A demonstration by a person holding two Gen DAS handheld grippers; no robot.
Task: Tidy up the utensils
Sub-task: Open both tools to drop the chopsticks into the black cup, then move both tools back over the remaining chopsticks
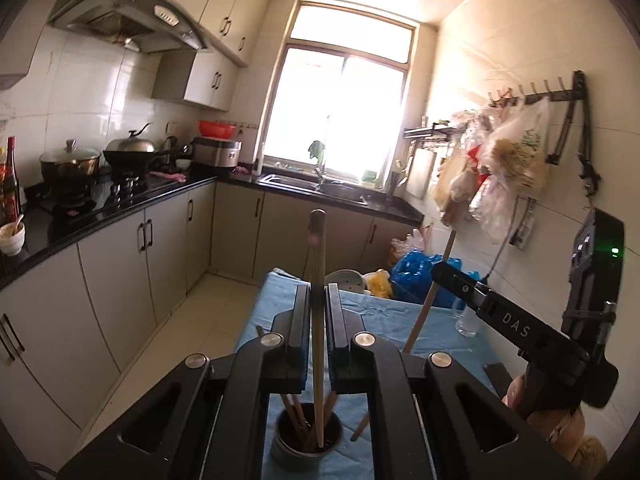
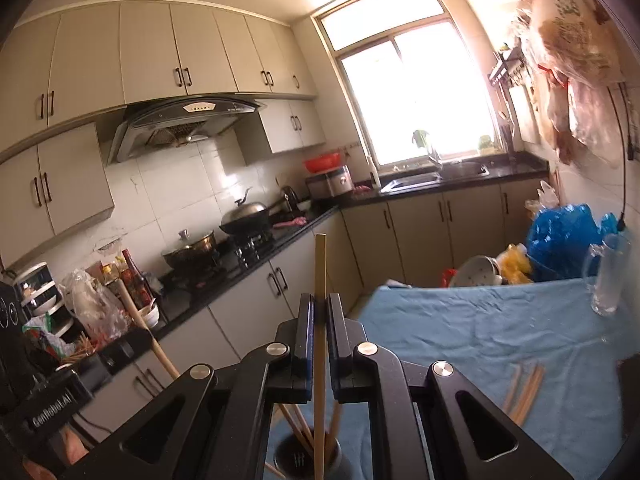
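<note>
In the left wrist view my left gripper [image 1: 318, 288] is shut on an upright wooden chopstick [image 1: 318, 248]. Its lower end hangs over the dark round holder cup [image 1: 288, 448], which has several chopsticks in it. To the right, my right gripper [image 1: 439, 270] grips a slanted chopstick [image 1: 424, 312]. In the right wrist view the right gripper [image 2: 319, 298] is shut on its upright chopstick [image 2: 320, 264] above the same cup [image 2: 288, 460]. At the left edge my left gripper [image 2: 132, 340] holds its chopstick [image 2: 138, 312]. Several loose chopsticks [image 2: 524, 392] lie on the blue cloth [image 2: 480, 328].
A clear bottle [image 2: 608, 280] stands at the table's far right edge. Behind the table are blue bags [image 2: 560, 236] and a white colander [image 2: 478, 270]. A black counter [image 1: 120, 204] with pots runs along the left. Bags hang on the right wall [image 1: 508, 160].
</note>
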